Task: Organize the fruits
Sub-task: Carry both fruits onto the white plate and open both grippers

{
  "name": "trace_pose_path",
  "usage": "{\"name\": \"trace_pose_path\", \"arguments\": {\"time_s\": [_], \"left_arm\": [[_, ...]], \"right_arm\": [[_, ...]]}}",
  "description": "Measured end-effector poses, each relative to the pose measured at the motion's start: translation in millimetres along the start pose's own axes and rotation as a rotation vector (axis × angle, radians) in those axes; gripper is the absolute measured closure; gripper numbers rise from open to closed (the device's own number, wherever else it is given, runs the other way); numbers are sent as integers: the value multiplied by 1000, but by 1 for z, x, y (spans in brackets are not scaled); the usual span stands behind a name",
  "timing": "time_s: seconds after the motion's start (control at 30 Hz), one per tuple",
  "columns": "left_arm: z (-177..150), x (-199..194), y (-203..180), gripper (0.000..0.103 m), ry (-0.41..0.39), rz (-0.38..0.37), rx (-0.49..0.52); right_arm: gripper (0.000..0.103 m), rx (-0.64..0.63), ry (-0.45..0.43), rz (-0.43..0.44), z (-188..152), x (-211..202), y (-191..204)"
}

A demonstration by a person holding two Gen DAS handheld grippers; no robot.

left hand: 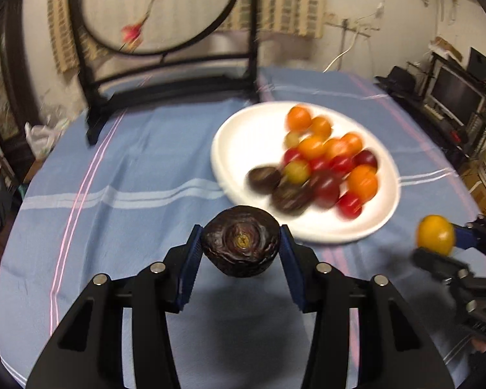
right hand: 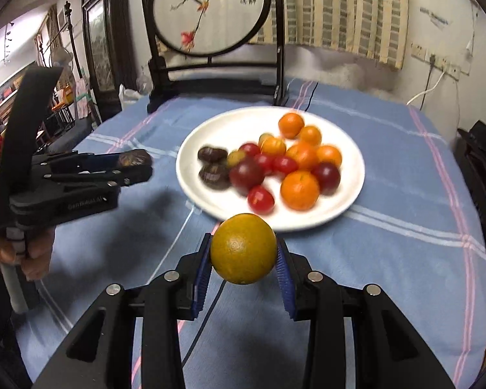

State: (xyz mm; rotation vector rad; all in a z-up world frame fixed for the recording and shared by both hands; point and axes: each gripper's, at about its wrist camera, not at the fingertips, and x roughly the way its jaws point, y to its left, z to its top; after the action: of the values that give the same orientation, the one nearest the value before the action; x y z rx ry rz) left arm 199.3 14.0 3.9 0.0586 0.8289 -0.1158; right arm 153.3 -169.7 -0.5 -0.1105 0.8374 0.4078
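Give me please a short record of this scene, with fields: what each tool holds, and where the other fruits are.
left tool: shut on dark wrinkled fruit, above the tablecloth
right tool: shut on yellow-orange citrus, near the plate's front rim
white plate: holds mixed fruits in orange, red, purple and dark brown
surface: blue striped tablecloth

A blue cloth (right hand: 388, 175) with pink and white stripes covered the table. A round picture of a bird and flowers (right hand: 210, 9) stood in a dark frame at the back. Striped curtains (right hand: 340, 6) hung behind.
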Motion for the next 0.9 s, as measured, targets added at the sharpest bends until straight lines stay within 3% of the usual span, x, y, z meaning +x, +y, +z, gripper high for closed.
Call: {"name": "trace_pose_path", "arguments": {"time_s": [0.27,0.77,0.83,0.9], "left_arm": [[44,18,-39,57,-43,10,15],[66,75,-40,57,33,32,-52],[66,77,-36,51,42,31,-81],[67,74,-30,25,26,45,-118]], "right_arm": [[65,-8,-84,-92,38,15,-19],[64,98,-29,-51,69,71,-51],[51,144,-36,-43,70,72,-56],[48,178,-51,-50,70,69,-62]]}}
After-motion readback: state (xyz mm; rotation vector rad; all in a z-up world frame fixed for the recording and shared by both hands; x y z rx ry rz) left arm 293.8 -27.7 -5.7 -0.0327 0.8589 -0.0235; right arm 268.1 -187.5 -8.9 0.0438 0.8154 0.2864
